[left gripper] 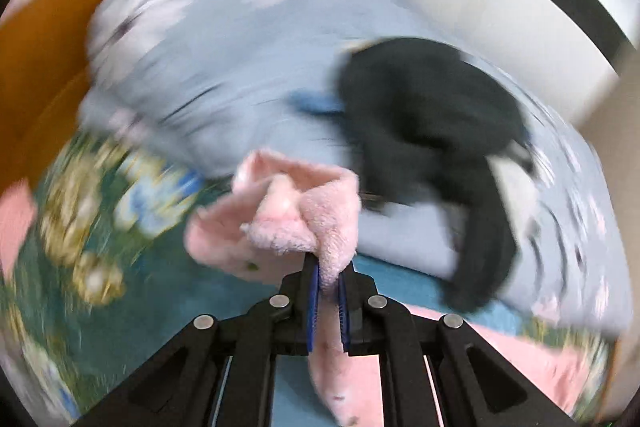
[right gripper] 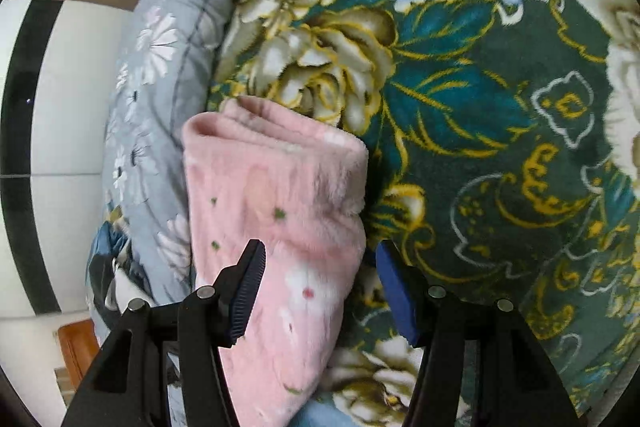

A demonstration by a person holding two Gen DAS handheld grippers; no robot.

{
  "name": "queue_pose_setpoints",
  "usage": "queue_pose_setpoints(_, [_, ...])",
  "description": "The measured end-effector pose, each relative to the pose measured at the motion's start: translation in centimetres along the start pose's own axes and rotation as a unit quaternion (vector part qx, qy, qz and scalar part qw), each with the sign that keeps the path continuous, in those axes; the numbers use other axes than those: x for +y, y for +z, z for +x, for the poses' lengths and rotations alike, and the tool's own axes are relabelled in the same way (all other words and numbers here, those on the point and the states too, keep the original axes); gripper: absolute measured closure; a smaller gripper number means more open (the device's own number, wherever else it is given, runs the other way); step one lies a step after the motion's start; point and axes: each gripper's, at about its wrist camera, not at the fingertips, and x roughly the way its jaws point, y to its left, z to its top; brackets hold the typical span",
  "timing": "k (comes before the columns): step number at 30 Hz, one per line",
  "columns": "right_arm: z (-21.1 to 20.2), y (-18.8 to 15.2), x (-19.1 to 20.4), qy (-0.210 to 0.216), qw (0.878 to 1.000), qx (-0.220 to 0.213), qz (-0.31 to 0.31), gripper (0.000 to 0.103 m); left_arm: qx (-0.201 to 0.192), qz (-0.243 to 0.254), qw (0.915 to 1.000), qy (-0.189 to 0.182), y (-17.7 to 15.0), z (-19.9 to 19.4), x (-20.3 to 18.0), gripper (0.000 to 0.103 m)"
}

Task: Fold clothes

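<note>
Pinching pink fleece garment (left gripper: pixel 280 223), left claw (left gripper: pixel 329 291); black garment (left gripper: pixel 432 115) beside.

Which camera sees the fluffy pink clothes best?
The right wrist view: the pink garment is sharp there, folded on the flowery blanket between open right tongs. The left wrist view shows only a bunched bit pinched in the left tongs, amid blur.

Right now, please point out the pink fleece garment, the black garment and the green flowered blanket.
pink fleece garment (right gripper: pixel 276 211): right wrist view, on its folded middle.
black garment (left gripper: pixel 424 99): left wrist view, on its upper bulk.
green flowered blanket (right gripper: pixel 480 99): right wrist view, on a teal leaf.
</note>
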Motion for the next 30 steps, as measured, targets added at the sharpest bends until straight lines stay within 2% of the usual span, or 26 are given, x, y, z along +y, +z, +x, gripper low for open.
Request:
queue_pose_setpoints(3, [-0.8, -0.8, -0.3, 0.006, 1.000, 0.009, -0.010, 0.044, -0.010, 0.106, 0.9937, -0.035, -1.6, -0.4, -8.0, 0.094])
queue_pose_setpoints(7, [-1.1, -1.7, -1.3, 0.011, 1.000, 0.022, -0.020, 0.044, 0.010, 0.207, 0.9754, -0.075, -6.1, 0.8, -17.2, 0.094])
queue_pose_setpoints(12, [-0.3, -2.9, -2.2, 0.025, 0.999, 0.038, -0.005, 0.044, 0.074, 0.267, 0.9575, -0.082, -13.4, 4.6, -24.8, 0.094])
queue_pose_setpoints(18, [-0.4, -3.4, -3.0, 0.032, 0.998, 0.054, -0.022, 0.044, 0.107, 0.332, 0.9334, -0.086, -20.9, 4.6, -29.5, 0.094])
queue_pose_setpoints(24, [-0.2, -2.6, -3.6, 0.028, 0.997, 0.067, -0.037, 0.044, 0.160, 0.381, 0.9060, -0.090, -25.6, 5.7, -32.1, 0.092])
queue_pose_setpoints(27, [0.2, -2.2, -3.6, 0.033, 0.996, 0.072, -0.042, 0.044, 0.189, 0.384, 0.8982, -0.101, -26.6, 6.0, -32.8, 0.080])
queue_pose_setpoints(29, [0.6, -1.8, -3.6, 0.040, 0.996, 0.073, -0.042, 0.044, 0.208, 0.382, 0.8922, -0.122, -26.8, 5.6, -32.9, 0.067])
queue_pose_setpoints(30, [0.9, -1.5, -3.5, 0.048, 0.995, 0.073, -0.041, 0.044, 0.216, 0.383, 0.8874, -0.138, -26.8, 5.0, -33.0, 0.066])
